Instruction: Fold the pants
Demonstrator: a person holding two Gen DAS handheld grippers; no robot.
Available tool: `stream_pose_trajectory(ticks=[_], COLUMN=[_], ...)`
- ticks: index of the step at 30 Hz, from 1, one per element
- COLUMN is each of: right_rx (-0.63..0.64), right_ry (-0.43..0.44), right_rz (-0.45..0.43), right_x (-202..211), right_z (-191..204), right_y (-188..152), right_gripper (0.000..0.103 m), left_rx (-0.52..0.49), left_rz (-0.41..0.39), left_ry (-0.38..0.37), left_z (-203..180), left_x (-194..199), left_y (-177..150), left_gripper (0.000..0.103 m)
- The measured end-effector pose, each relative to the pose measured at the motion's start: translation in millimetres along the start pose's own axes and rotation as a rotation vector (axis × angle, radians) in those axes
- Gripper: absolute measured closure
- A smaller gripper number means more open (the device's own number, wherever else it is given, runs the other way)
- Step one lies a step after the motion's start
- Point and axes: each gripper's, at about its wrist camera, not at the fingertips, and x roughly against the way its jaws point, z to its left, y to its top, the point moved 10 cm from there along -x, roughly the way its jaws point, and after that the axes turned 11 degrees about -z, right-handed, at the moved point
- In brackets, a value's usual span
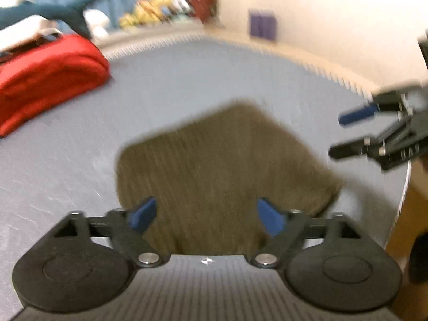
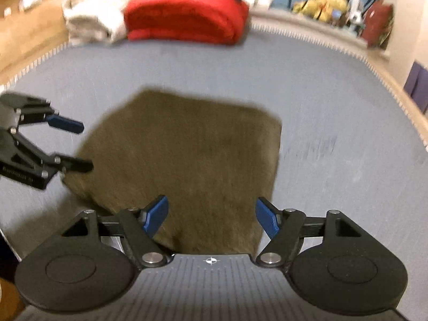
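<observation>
The folded pants [image 1: 214,165] lie flat on the grey table [image 1: 187,80]. The left gripper [image 1: 206,216] and right gripper [image 2: 211,218] hover over their near edge, both with jaws apart, gripping nothing.

Left gripper [image 1: 206,218]: matte black, two round discs flanking a ribbed grey plate with a small crosshair mark, silver pivot screws, blue pads [image 1: 143,215] on its fingers. Right gripper [image 2: 211,220]: same black linkage, same blue pads [image 2: 156,216].
</observation>
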Motion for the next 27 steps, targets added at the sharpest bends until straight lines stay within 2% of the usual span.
stream_pose_trajectory(ticks=[1, 3, 6, 9, 11, 13, 15, 16, 17, 18, 20, 24, 27], right_rx=[-0.012, -0.058, -0.165, -0.285, -0.347, -0.384, -0.422, -0.445, -0.479, -0.513, -0.514, -0.396, -0.369], right_ry=[-0.011, -0.070, -0.160, -0.178, -0.194, -0.223, -0.271, -0.305, -0.323, -0.303, -0.225, -0.264, -0.268], right_rz=[-0.032, -0.111, -0.184, -0.194, -0.181, -0.155, -0.111, -0.068, -0.023, 0.006, 0.046, 0.010, 0.012], right_x=[6, 23, 45, 53, 49, 42, 35, 30, 25, 19, 6, 5, 2], right_z=[1, -1, -5, -8, -12, -16, -19, -19, -19, -13, 1, 4, 3], right_y=[9, 32, 54, 60, 51, 32, 6, -7, -20, -30, -36, -32, -31], right_gripper=[0.022, 0.006, 0.001, 0.001, 0.001, 0.001, 0.001, 0.001, 0.001, 0.001, 0.001, 0.001, 0.001], left_rx=[0.023, 0.060, 0.126, 0.234, 0.252, 0.240, 0.273, 0.308, 0.325, 0.311, 0.255, 0.271, 0.297], left_rz=[-0.031, -0.075, -0.098, -0.077, -0.024, 0.019, 0.120, 0.170, 0.175, 0.171, 0.172, 0.176, 0.198], left_ry=[0.030, 0.114, 0.173, 0.182, 0.191, 0.235, 0.303, 0.296, 0.263, 0.257, 0.295, 0.301, 0.295], left_z=[2, 7, 12, 11, 7, 3, 6, 5, 1, 0, 2, 5, 10], left_x=[10, 29, 51, 63, 62, 54, 49, 46, 46, 46, 42, 32, 25], left_y=[8, 23, 37, 31, 7, -20, -47, -55, -57, -57, -56, -56, -56], left_gripper=[0.006, 0.001, 0.001, 0.000, 0.000, 0.000, 0.000, 0.000, 0.000, 0.000, 0.000, 0.000, 0.000])
